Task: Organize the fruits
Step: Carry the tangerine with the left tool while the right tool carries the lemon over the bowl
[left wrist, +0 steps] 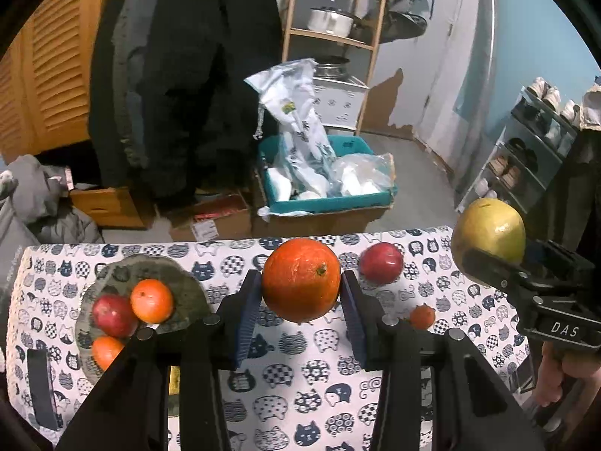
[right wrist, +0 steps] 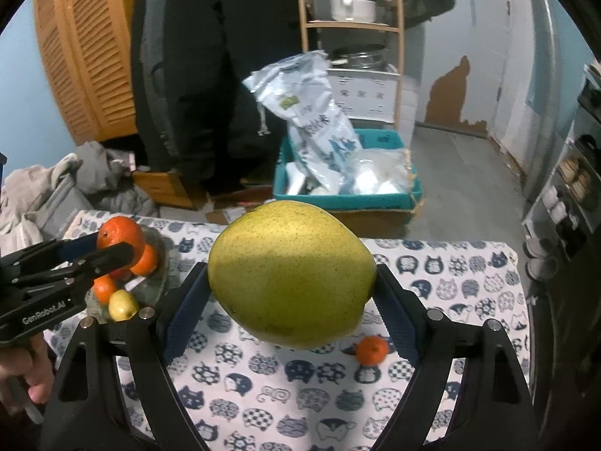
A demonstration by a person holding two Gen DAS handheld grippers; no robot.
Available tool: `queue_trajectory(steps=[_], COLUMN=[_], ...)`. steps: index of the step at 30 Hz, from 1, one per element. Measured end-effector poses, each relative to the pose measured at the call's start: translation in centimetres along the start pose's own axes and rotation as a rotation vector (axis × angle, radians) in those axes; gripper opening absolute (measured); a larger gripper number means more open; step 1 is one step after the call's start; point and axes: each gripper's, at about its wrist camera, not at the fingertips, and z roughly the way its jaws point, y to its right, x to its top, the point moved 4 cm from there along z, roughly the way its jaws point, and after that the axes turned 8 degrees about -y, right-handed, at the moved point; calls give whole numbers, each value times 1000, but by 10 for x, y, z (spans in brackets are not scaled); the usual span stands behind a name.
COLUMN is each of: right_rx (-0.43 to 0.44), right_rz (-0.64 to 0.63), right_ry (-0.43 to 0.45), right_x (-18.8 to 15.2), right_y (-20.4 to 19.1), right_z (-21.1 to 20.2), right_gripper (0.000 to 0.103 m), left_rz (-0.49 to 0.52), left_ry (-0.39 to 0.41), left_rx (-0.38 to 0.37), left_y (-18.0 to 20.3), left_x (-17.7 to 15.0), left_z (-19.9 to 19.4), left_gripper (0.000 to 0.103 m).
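Carrying both fruits above the cat-patterned worktop [left wrist: 308, 376], left fingers [left wrist: 300, 300] clamp the round orange [left wrist: 300, 280] at centre, right fingers [right wrist: 291, 300] hold wide the yellow-green pear [right wrist: 291, 274]; next probably lowering into the grey plate [left wrist: 180, 274] at left.

We see a lived-in home: a shoe rack [left wrist: 526, 158] by the wall, pots on a wooden shelf [left wrist: 334, 37], a hanging dark coat [left wrist: 188, 75], and cardboard boxes [left wrist: 221, 218] on the floor.
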Motion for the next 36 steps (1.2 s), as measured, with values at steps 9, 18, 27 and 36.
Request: queue_trajectory(steps=[9, 18, 27, 36], right_rx=[55, 106, 167, 222], right_rz=[-58, -116, -162, -193], right_ry=[-12, -37, -75, -127], right_x=[14, 23, 26, 23], right_y=[-44, -90, -135, -172], right_z=[16, 35, 59, 87], right_gripper=[85, 85, 85, 85], left_rz=[-64, -136, -203, -259], left_ry=[9, 11, -13, -52], left_rx=[27, 60, 96, 129], left_y=[-40, -84, -129, -168], left_x=[-2, -12, -26, -44], left_z=[-8, -14, -9, 4], left_gripper=[43, 43, 43, 43])
